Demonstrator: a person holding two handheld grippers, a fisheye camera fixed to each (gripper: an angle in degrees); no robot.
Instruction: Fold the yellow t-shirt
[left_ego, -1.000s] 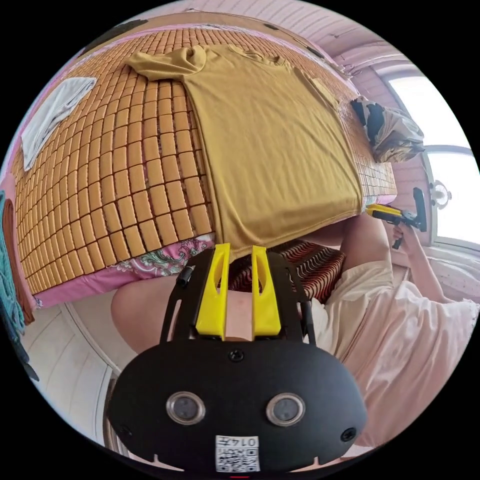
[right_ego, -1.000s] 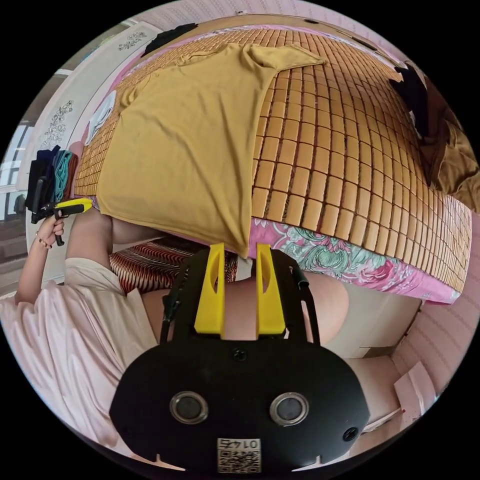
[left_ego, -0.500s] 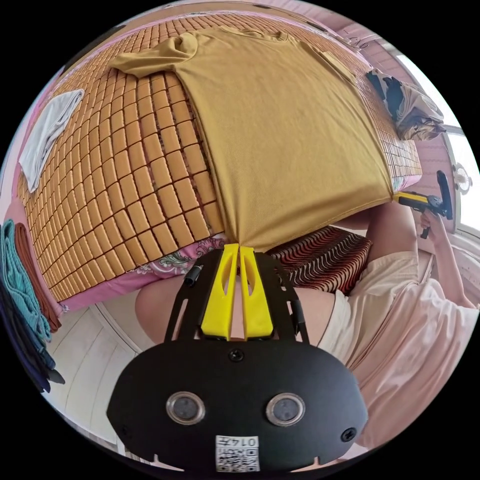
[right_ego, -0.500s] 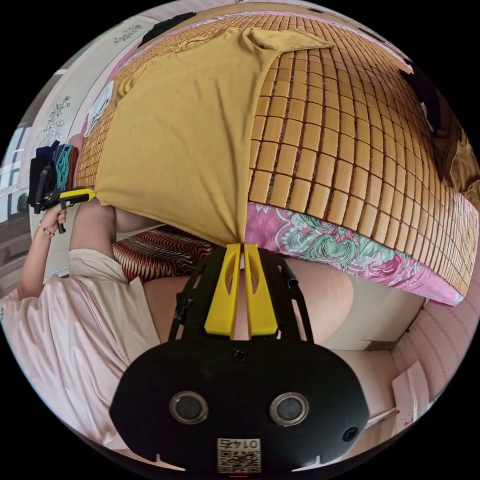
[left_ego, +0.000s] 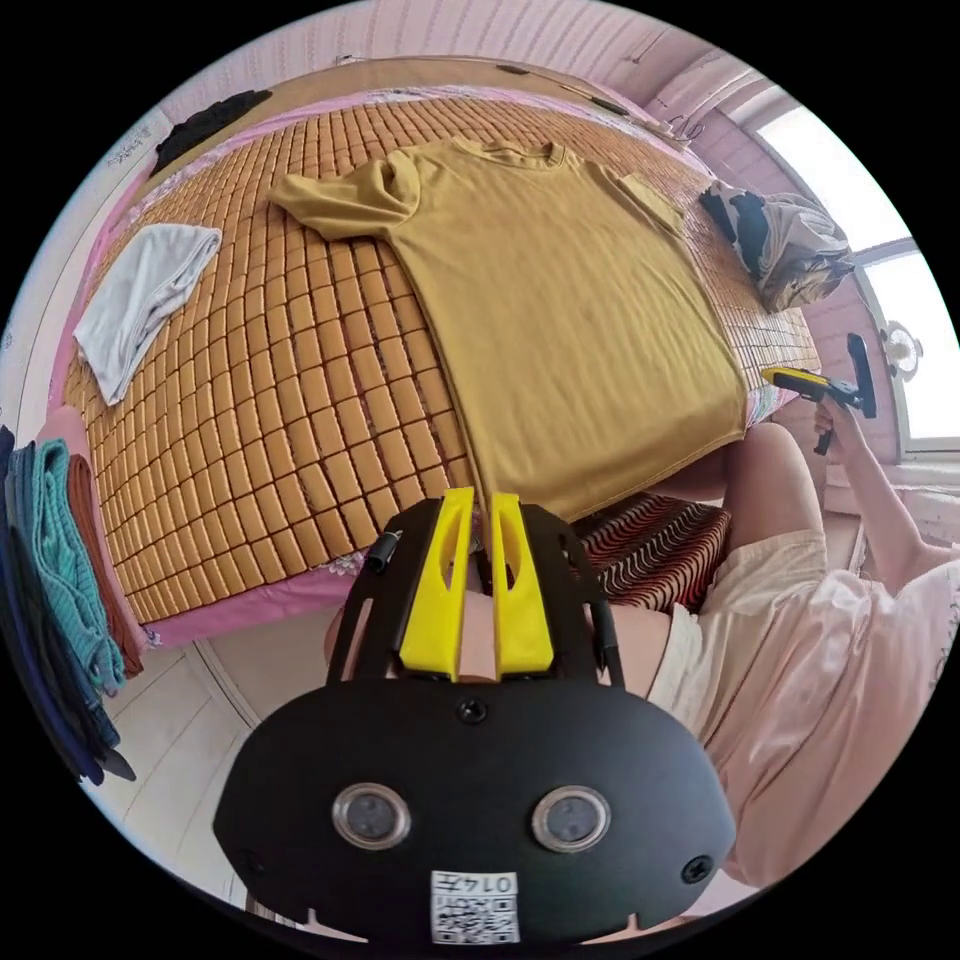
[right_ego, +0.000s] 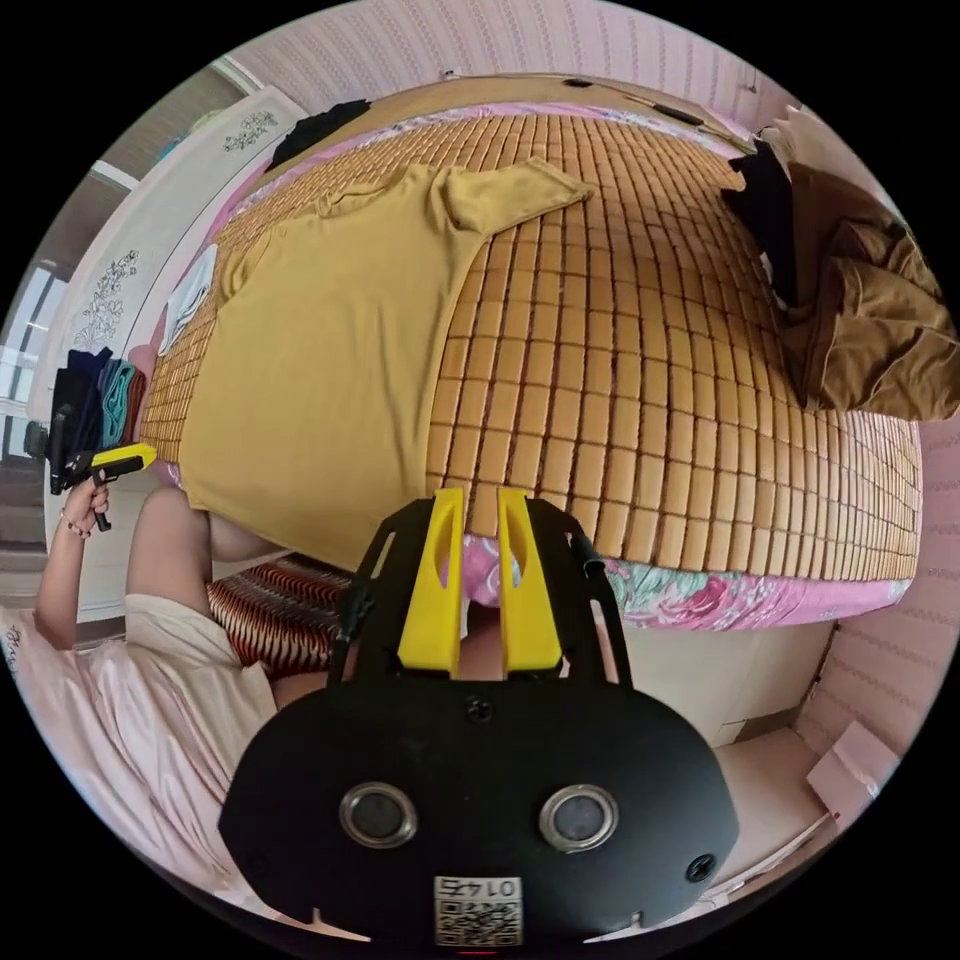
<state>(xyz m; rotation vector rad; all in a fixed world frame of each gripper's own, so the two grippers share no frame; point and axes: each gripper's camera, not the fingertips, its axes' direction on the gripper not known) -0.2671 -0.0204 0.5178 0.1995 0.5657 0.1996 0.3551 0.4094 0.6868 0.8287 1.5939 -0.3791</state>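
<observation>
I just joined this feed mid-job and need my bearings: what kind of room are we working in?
Most likely a bedroom. The yellow t-shirt lies spread on a bed covered by a bamboo-tile mat over a pink floral sheet. Other clothes lie at the bed's far edge, and a window sits to one side.

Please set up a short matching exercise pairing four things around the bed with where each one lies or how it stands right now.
Things
1. mustard-yellow cotton t-shirt
2. folded white cloth
3. crumpled brown blanket
4. left gripper

Places or states
A. bunched at the mat's edge on the right gripper's side
B. jaws parted, just off the shirt's hem
C. spread flat on the bamboo mat, hem at the near edge
D. on the mat beyond the shirt's left sleeve

Pairs: 1-C, 2-D, 3-A, 4-B
</observation>
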